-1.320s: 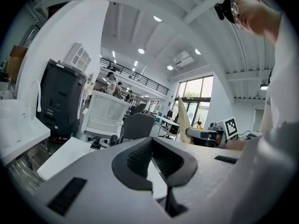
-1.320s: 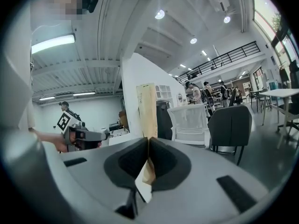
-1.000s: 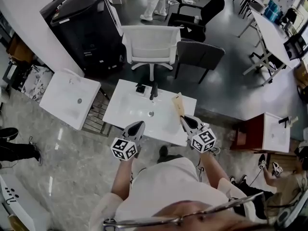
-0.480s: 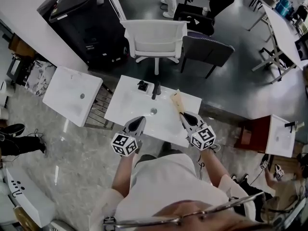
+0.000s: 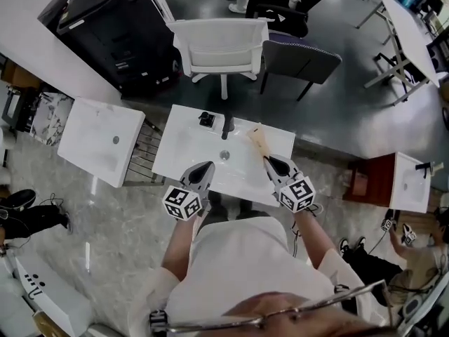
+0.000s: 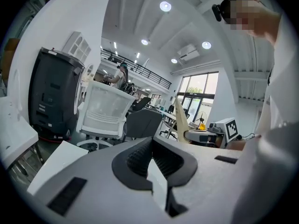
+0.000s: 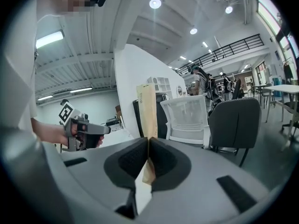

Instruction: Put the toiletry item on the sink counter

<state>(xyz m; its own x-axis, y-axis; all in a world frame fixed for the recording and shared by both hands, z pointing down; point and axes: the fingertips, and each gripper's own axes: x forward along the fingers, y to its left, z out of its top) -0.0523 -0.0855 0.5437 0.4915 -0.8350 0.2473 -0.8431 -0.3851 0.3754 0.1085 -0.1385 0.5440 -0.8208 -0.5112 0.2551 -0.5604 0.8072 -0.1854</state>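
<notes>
A white sink counter (image 5: 184, 159) with a black faucet (image 5: 226, 126) and a drain (image 5: 224, 155) stands in front of me. My right gripper (image 5: 271, 162) is over its right half, shut on a flat tan toiletry packet (image 5: 258, 140) that sticks out past the jaws toward the faucet. In the right gripper view the packet (image 7: 148, 111) stands upright, pinched between the pads of that gripper (image 7: 148, 146). My left gripper (image 5: 205, 168) hovers over the counter's near edge, shut with nothing in it; its pads (image 6: 140, 155) meet at the tips.
A small black object (image 5: 205, 119) sits beside the faucet. A second white basin (image 5: 98, 140) stands to the left, another (image 5: 410, 181) by a red-brown stand at the right. Behind the counter are a white chair (image 5: 221, 44), a grey chair (image 5: 298, 62) and a black cabinet (image 5: 112, 27).
Both grippers have moved forward over the sink counter and slightly down, the packet's end coming nearer the faucet. The grip on the packet is unchanged.
</notes>
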